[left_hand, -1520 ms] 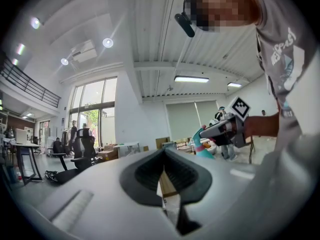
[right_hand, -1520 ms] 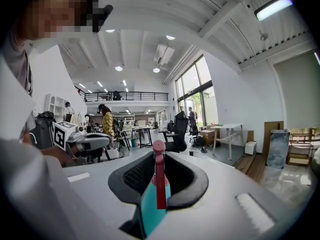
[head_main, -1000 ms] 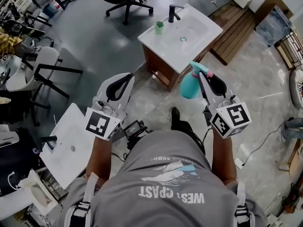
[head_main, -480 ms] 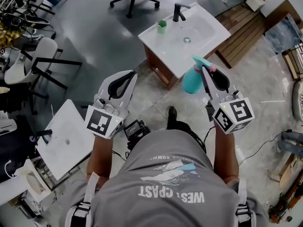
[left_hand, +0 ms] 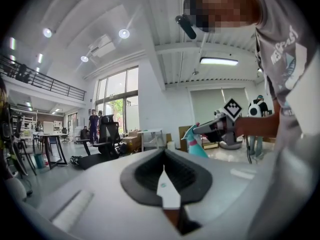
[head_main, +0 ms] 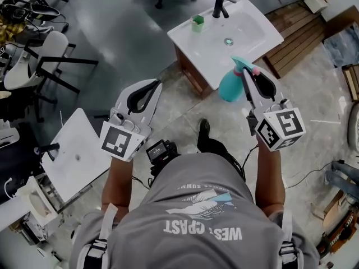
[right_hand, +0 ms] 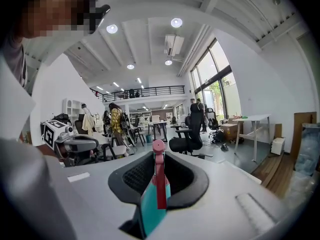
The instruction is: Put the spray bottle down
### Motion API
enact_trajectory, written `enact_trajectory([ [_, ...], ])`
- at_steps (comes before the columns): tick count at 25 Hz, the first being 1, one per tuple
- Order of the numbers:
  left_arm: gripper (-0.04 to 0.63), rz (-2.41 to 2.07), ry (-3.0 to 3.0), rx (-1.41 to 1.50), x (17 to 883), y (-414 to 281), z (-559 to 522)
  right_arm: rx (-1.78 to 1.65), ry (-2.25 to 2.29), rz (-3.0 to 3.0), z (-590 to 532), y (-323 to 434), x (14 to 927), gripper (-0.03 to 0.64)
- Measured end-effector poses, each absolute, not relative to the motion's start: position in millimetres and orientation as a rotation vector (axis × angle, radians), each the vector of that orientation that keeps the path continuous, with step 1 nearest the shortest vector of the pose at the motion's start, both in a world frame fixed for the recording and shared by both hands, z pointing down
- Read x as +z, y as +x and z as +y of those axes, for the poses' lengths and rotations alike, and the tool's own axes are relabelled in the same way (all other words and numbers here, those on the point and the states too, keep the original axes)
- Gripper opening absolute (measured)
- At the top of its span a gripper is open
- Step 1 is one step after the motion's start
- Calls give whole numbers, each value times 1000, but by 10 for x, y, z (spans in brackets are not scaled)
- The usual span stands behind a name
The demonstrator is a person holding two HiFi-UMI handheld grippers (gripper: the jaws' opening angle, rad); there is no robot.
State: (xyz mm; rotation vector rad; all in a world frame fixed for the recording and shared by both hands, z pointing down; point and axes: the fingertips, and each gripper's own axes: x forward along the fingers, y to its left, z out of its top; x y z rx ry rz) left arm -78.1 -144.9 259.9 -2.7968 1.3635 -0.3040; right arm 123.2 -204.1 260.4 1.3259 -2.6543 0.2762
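Status: not put down yet. The spray bottle (head_main: pixel 228 87) is off any surface, carried in the right gripper (head_main: pixel 251 74). The right gripper view shows its fingers (right_hand: pixel 186 180) clamped on the upper part of the bottle, with the pink top between them and the teal body dropping away underneath.

Location: the head view puts the bottle in the air over the floor, at the near edge of the white basin tabletop (head_main: pixel 263 35). It is not yet over the tabletop proper. A black faucet (head_main: pixel 221 5) and a small green cup (head_main: pixel 197 20) stand at the far side.

Orientation: long axis roughly upright, base down, spray head up. The left gripper view confirms this, with the body hanging below the fingers. The nozzle points away from the holder and across toward the person's left.

Left gripper (head_main: pixel 152 84): fingers drawn nearly together with only a thin slit between them, and nothing in it. It hangs well apart from the bottle.

Remaining (judgement): carry the bottle in over a bare patch of the tabletop — the near rim looks free — then lower it until the base seats flat. After that, let the fingers part and back away without tipping it.
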Motion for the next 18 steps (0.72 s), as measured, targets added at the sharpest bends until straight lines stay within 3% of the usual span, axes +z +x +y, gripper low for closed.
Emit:
enact_trajectory([
  [18,3,1428,-2798,-363,2906,-602,-1874,336,1239,-2671,-2737,1226,3045,63],
])
